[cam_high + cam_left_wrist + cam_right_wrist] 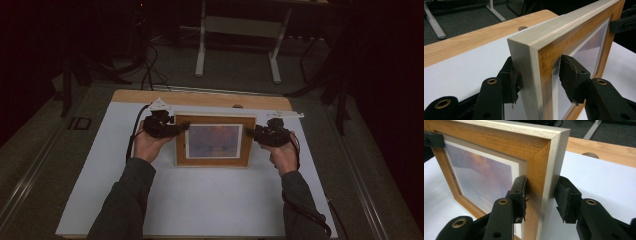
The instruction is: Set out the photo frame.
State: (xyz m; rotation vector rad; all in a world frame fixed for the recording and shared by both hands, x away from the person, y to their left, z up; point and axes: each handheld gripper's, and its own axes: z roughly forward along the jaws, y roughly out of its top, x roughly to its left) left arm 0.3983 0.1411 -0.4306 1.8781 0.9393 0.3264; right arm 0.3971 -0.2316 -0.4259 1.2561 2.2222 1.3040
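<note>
At the middle of the white-topped bench (200,200) stands a wooden picture frame (215,141), upright on its lower edge, a rectangle of warm, grained oak with a paler, smooth outer rim and mitred corners. Behind its glass sits a soft violet and orange print inside a white mat. At the frame's left edge the left tongs (182,126) straddle the side rail; their back pad touches the pale rim, while the front pad stands a little off the glass, so they are apart. At the frame's right edge the right tongs (251,133) straddle the other rail, the front pad against the oak face, the back pad clear of it. Both pads look worn and ragged.
</note>
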